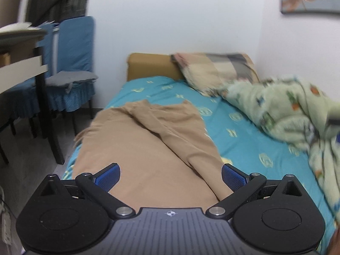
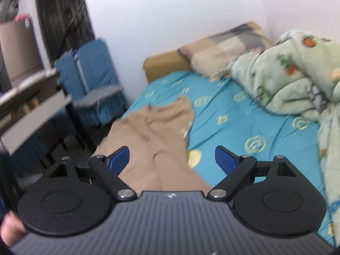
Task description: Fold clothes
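The left tongs [image 1: 171, 177] are wide open, with nothing between the two blue pads [image 1: 107, 176]. The right tongs [image 2: 172, 160] are wide open too and hold nothing.

A pair of tan pants [image 1: 148, 148] lies flat on the bed [image 1: 244, 131]. In the left wrist view the pants are right under and ahead of the left tongs, and they run away from the tongs toward the far end of the bed. In the right wrist view the pants [image 2: 153, 131] lie ahead of the right tongs and a bit to the left side, close to the bed's left edge.

The bed has a bright blue sheet with pale yellow shapes on it. A fluffy green blanket [image 1: 286, 110] is bunched up to the right of both tongs. A checked pillow [image 1: 214, 70] sits far ahead, by the white wall.

To the left of the tongs, off the bed, stands a chair with a blue cover [image 1: 72, 63]. A grey cloth [image 1: 70, 78] lies on its seat.
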Tool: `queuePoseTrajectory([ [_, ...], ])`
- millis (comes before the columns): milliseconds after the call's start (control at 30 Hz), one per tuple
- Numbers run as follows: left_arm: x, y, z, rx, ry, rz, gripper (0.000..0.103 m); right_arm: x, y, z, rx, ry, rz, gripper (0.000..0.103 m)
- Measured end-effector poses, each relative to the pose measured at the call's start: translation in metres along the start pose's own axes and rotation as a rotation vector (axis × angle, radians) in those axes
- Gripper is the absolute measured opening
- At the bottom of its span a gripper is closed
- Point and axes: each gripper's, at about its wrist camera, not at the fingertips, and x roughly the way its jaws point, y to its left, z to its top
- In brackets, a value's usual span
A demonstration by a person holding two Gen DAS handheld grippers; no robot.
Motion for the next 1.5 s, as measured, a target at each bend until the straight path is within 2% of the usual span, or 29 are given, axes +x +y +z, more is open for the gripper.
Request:
queuePoseTrajectory([
  [133, 0.009, -0.032, -0.01, 0.059, 0.061, -0.061, 0.099, -0.023, -0.043, 0.017, 0.077, -0.081, -0.025, 0.089],
  [233, 0.02, -0.063, -0.018, 0.086, 0.118, -0.129, 0.094, -0.028, -0.075, 0.021, 0.126, -0.103, -0.088, 0.089],
  [433, 0.045, -0.138, -0.042, 0.188, 0.212, -0.242, 0.084, -0.021, -0.126, 0.015, 0.279, -0.093, -0.14, 0.089],
  [667, 0.083, -0.206, -0.068, 0.249, 0.275, -0.344, 0.078, -0.005, -0.146, 0.005, 0.331, -0.056, -0.17, 0.089],
  [700, 0.09, -0.214, -0.073, 0.266, 0.285, -0.334, 0.075, -0.003, -0.148, 0.004, 0.332, -0.048, -0.175, 0.089],
  [733, 0.096, -0.22, -0.077, 0.282, 0.297, -0.322, 0.062, 0.0, -0.149, 0.004, 0.331, -0.039, -0.181, 0.089],
  [767, 0.1, -0.222, -0.081, 0.297, 0.302, -0.303, 0.043, 0.002, -0.15, 0.003, 0.33, -0.031, -0.186, 0.089],
  [800, 0.101, -0.223, -0.083, 0.318, 0.284, -0.281, 0.035, 0.004, -0.151, 0.003, 0.325, -0.029, -0.19, 0.089],
  [833, 0.1, -0.222, -0.082, 0.323, 0.271, -0.267, 0.019, 0.006, -0.152, 0.003, 0.32, -0.026, -0.202, 0.089],
  [867, 0.096, -0.215, -0.078, 0.299, 0.265, -0.269, 0.013, 0.007, -0.153, 0.003, 0.316, -0.023, -0.216, 0.089],
  [967, 0.078, -0.192, -0.063, 0.214, 0.237, -0.272, 0.012, 0.008, -0.157, 0.003, 0.333, -0.022, -0.241, 0.089],
  [1133, 0.005, -0.127, -0.025, -0.006, 0.171, -0.259, 0.012, -0.005, -0.148, 0.004, 0.325, -0.041, -0.241, 0.089],
  [1233, -0.038, -0.085, -0.013, -0.122, 0.158, -0.221, 0.012, -0.014, -0.132, 0.006, 0.279, -0.069, -0.218, 0.089],
  [1367, -0.069, -0.036, -0.021, -0.231, 0.207, -0.145, 0.011, -0.01, -0.111, 0.006, 0.243, -0.036, -0.17, 0.089],
  [1433, -0.08, -0.023, -0.033, -0.224, 0.232, -0.089, 0.01, -0.006, -0.098, 0.003, 0.208, -0.013, -0.153, 0.089],
  [1500, -0.082, -0.01, -0.043, -0.232, 0.274, -0.067, 0.008, -0.002, -0.085, -0.001, 0.171, 0.009, -0.137, 0.089],
])
